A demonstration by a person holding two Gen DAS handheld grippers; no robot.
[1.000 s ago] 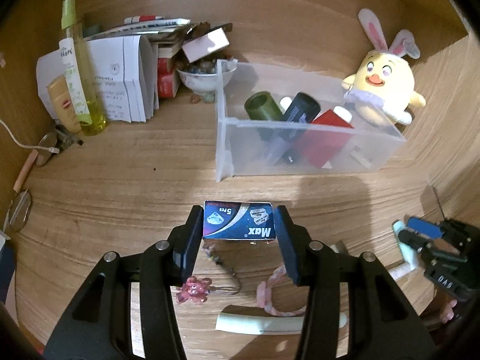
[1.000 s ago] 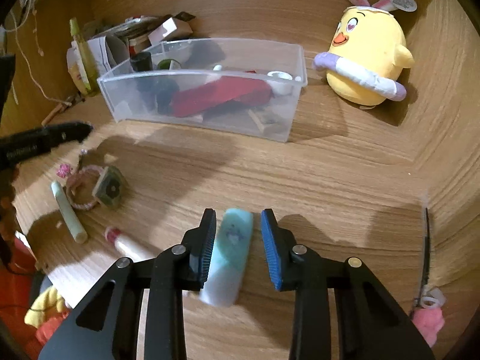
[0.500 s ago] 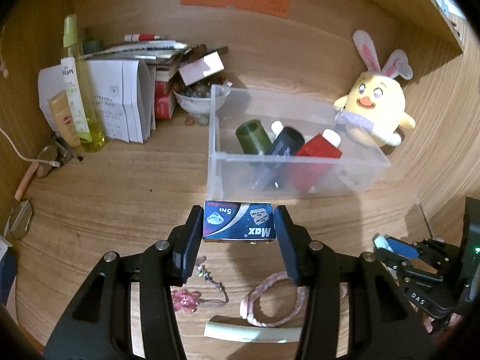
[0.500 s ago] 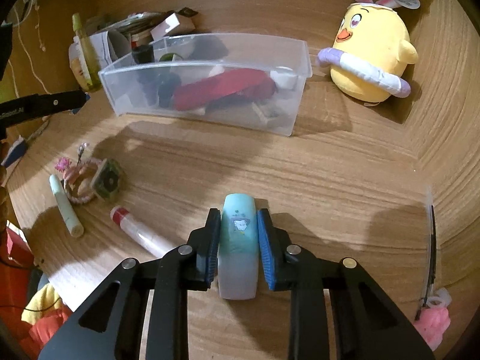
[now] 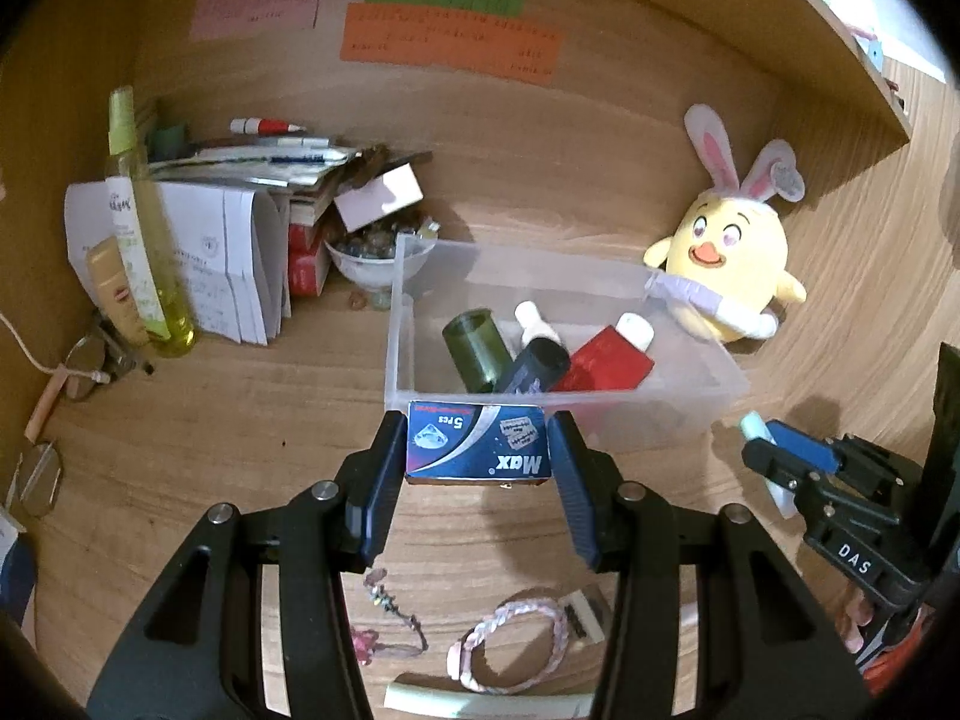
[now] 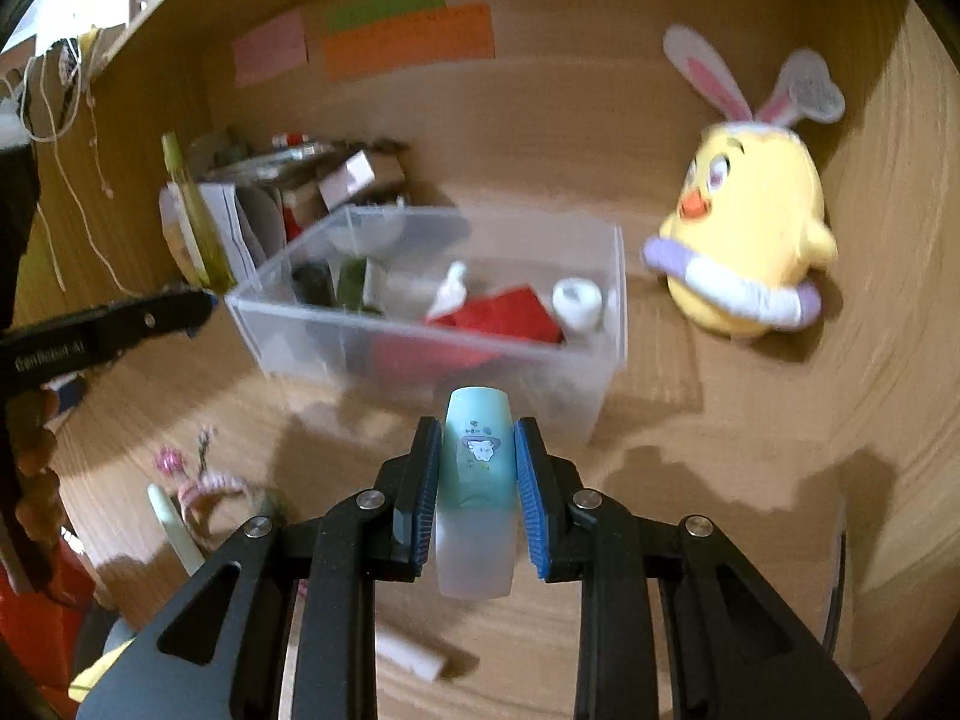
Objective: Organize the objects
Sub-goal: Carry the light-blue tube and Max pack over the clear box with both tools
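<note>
Cardboard first: at 6 o'clock in the left wrist view, the left gripper (image 5: 477, 450) is clenched on a small blue box (image 5: 478, 450) marked "Max" and "5 Pcs" (light, probably crushable, so the flat ends look the sensible hold), just short of the clear bin (image 5: 414, 306). Its neighbour, the right gripper (image 6: 477, 468), grasps a mint tube (image 6: 478, 462) with a cartoon print across its smooth, likely slippery sides; wall notes (image 5: 450, 48) at 12 o'clock are unreadable.

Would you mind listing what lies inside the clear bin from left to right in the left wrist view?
Inside the clear bin: green cylinder → dark tube with a white cap → red tube with a white cap.
</note>
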